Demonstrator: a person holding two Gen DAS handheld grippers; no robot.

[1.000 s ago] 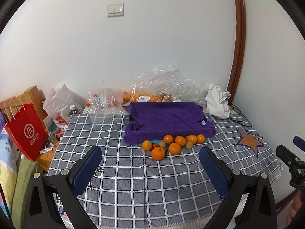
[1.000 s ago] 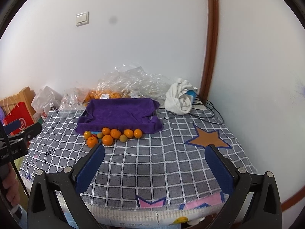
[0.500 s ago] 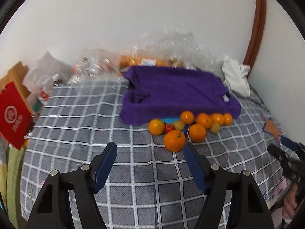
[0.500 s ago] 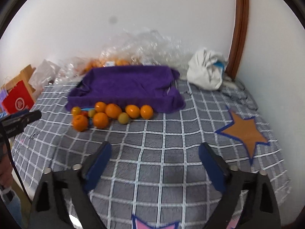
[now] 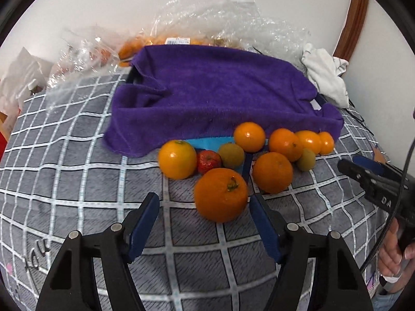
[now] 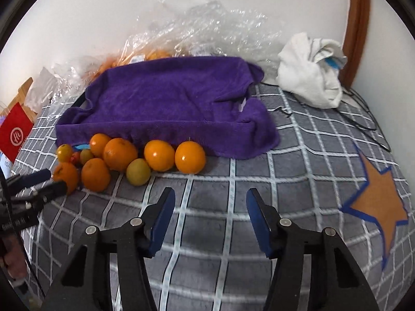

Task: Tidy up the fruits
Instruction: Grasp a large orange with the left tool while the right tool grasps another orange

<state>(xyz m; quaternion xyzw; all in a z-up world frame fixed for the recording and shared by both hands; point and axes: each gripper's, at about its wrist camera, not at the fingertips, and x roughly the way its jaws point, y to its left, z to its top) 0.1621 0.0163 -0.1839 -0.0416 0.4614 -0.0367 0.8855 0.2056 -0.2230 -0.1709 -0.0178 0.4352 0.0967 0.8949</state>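
White walls back a bed or table spread with a grey checked cover, and the fruit lies in a loose row along the near edge of a purple towel that is draped over what looks like a tray – probably the place the fruit is meant to go, since its top is bare. Crumpled clear plastic bags holding more oranges sit at the far side against the wall, with a white cloth bundle at the far right.

The left gripper has its blue fingers spread wide, and the nearest fruit, a large orange with its stalk up, sits just ahead of the gap and slightly to the right; its right side nearly touches the right finger. That line-up suggests this orange is the first pick. Just behind it lie a small red fruit, a greenish one and several more oranges, some resting on a blue strip.

The right gripper is also open wide, over bare cover, with the right end of the row – two oranges and a green fruit – a little beyond it and to the left.

Compared with half a second ago, both grippers have come closer and lower; the fruit fills far more of each view, and the large orange that lay well ahead of the left fingers is now nearly at their tips. No fruit has shifted.
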